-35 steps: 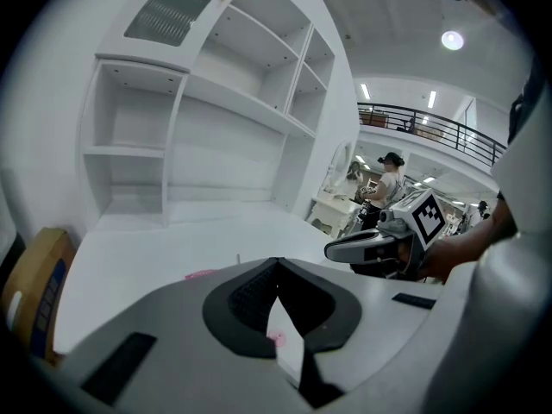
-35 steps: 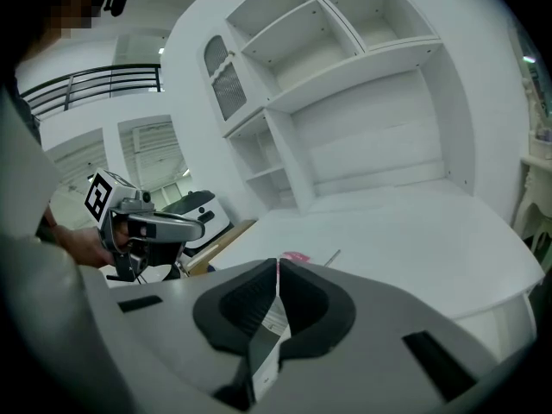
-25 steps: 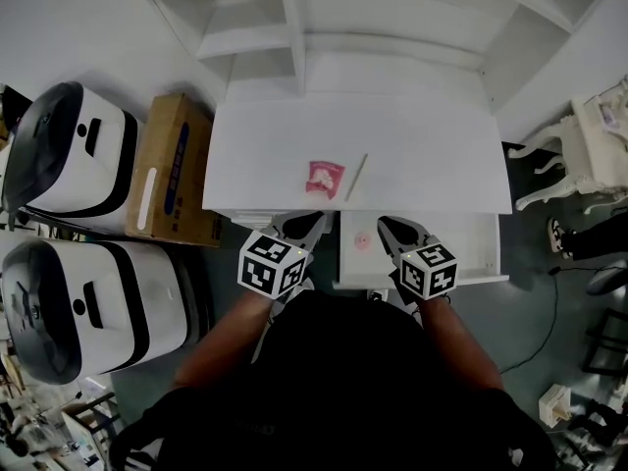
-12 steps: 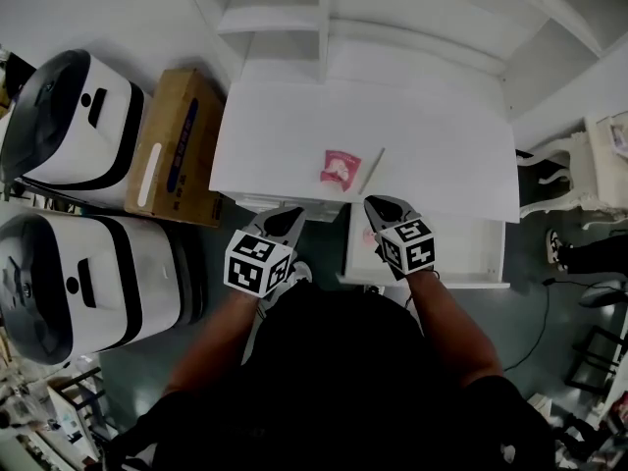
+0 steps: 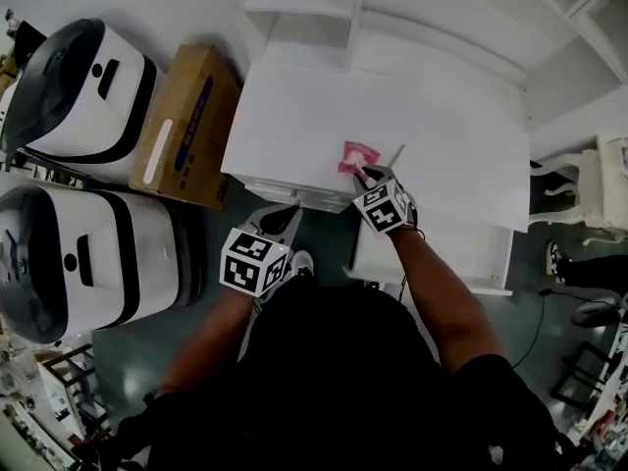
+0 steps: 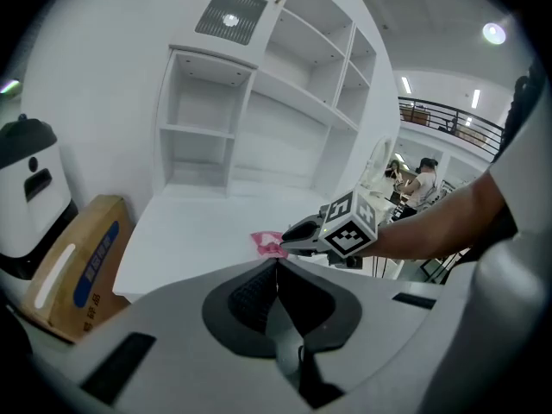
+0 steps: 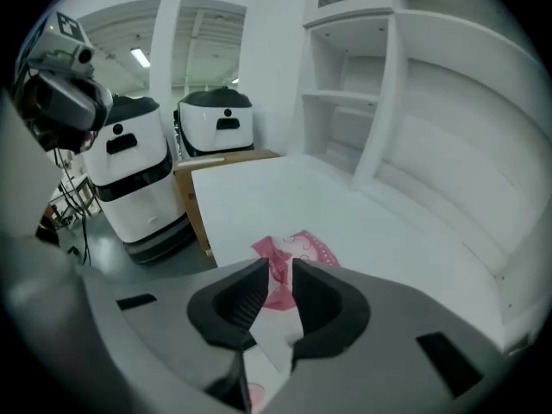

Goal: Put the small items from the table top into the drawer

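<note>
The white desk (image 5: 294, 126) is carrying a pink packet (image 5: 355, 155) near its front edge, beside the open drawer (image 5: 471, 253). The left hand-held gripper (image 5: 283, 214) is hanging low, jaws pressed together. The right hand-held gripper (image 5: 371, 173) is straddling the packet, jaws slightly spread, seemingly not pinching.

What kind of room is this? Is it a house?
Probably a lab or workshop hall, not a house. Two big white machines stand beside the white desk, next to a cardboard box. The left gripper view shows a railed upper walkway.
</note>
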`<act>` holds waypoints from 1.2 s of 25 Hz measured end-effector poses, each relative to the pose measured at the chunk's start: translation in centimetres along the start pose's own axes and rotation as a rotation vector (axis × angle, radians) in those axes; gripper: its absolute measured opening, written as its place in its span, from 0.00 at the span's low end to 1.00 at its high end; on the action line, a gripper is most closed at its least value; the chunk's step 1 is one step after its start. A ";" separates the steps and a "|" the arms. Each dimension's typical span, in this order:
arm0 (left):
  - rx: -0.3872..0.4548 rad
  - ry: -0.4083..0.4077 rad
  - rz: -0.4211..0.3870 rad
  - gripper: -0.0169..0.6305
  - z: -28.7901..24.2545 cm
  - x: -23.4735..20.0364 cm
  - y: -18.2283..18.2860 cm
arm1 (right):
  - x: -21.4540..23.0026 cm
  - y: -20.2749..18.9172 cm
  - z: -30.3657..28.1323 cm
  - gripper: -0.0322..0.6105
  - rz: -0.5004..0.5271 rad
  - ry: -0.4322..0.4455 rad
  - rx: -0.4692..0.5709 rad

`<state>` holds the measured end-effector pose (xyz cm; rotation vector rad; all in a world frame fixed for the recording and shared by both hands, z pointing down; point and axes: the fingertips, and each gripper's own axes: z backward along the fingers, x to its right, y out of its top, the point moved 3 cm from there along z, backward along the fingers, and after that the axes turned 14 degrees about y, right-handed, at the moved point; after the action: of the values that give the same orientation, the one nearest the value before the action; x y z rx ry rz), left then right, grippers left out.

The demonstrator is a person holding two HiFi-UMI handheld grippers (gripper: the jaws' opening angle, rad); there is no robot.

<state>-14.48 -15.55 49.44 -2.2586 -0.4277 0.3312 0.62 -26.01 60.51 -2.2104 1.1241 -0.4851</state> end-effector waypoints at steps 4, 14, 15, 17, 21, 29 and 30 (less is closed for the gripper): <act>0.002 0.015 0.015 0.04 0.5 -0.7 -0.2 | 0.6 -0.4 -1.8 0.17 0.016 -0.008 -0.083; 0.004 0.020 0.028 0.04 0.9 -0.9 -0.6 | 1.1 -0.6 -2.2 0.11 0.001 -0.012 -0.106; 0.004 0.020 0.026 0.04 0.8 -0.9 -0.6 | 1.1 -0.5 -2.1 0.10 0.008 -0.014 -0.103; 0.005 0.018 0.024 0.04 0.8 -0.7 -0.5 | 1.0 -0.4 -1.7 0.10 0.018 -0.017 -0.092; 0.010 0.009 0.015 0.04 0.5 -0.2 -0.2 | 0.6 0.3 -0.3 0.09 0.022 -0.010 -0.045; 0.014 -0.022 -0.011 0.04 -0.9 2.0 0.8 | -0.8 1.5 5.3 0.09 -0.079 0.027 0.133; 0.016 -0.028 -0.015 0.04 -1.1 2.5 1.0 | -0.9 1.4 6.1 0.09 -0.087 0.029 0.152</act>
<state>-11.64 -15.92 49.20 -2.2368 -0.4553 0.3575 2.67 -23.75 54.98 -2.1319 0.9756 -0.6206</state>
